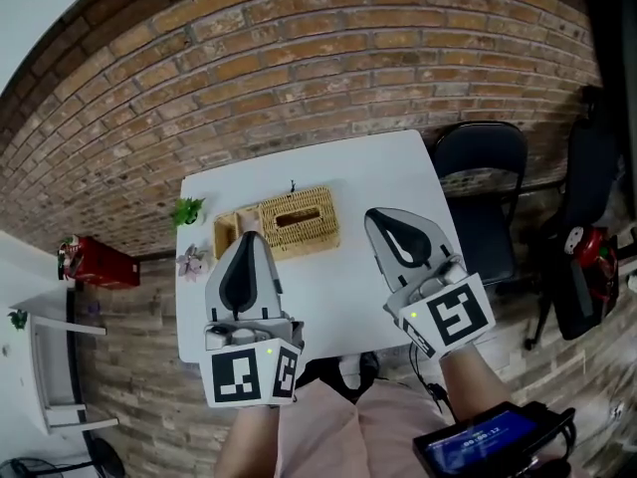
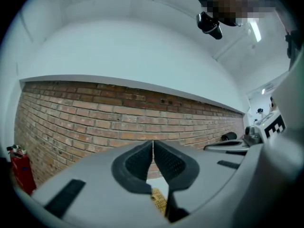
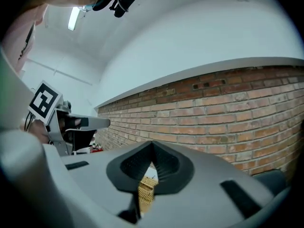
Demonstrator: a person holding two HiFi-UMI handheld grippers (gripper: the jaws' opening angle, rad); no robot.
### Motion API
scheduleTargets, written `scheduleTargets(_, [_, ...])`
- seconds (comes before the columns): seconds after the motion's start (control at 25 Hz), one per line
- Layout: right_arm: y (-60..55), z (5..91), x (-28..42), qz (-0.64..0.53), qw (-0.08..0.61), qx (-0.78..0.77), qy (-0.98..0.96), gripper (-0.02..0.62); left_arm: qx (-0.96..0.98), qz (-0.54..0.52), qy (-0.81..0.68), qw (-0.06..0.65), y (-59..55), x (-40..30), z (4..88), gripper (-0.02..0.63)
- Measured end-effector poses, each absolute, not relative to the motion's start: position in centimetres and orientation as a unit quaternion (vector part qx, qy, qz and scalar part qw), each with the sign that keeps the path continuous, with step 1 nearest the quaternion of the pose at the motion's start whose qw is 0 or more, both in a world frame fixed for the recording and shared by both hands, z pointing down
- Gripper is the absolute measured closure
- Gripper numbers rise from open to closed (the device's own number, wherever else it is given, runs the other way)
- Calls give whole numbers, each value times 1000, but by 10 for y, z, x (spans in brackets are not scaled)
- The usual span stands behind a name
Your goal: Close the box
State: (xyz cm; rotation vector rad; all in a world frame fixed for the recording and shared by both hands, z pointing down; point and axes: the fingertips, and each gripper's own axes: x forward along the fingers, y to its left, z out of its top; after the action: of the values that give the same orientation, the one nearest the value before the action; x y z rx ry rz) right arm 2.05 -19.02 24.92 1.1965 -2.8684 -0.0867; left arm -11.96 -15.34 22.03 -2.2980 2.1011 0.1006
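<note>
Holding left tongs point(image 2: 153, 148) and right tongs point(image 3: 152, 148) pressed together, pinching nothing, above near part of white table point(image 1: 398, 177). Not yet touching woven wicker box point(image 1: 299, 220), far-centre on table, well apart from both. Tan, rectangular, slotted top; pale wooden piece point(image 1: 229, 230) just beside left end. Closing seemingly not yet begun.

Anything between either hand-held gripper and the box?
Nothing visible. The left hand-held gripper and right hand-held gripper, both shut and empty, have only bare white table before the woven box; small plants sit aside, left.
</note>
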Motion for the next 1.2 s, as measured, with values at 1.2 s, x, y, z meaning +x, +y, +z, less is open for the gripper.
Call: scheduleTargets(1.2, [-200, 249, 39, -28, 21, 405, -914, 597, -757, 24, 653, 11, -171, -95, 222, 589])
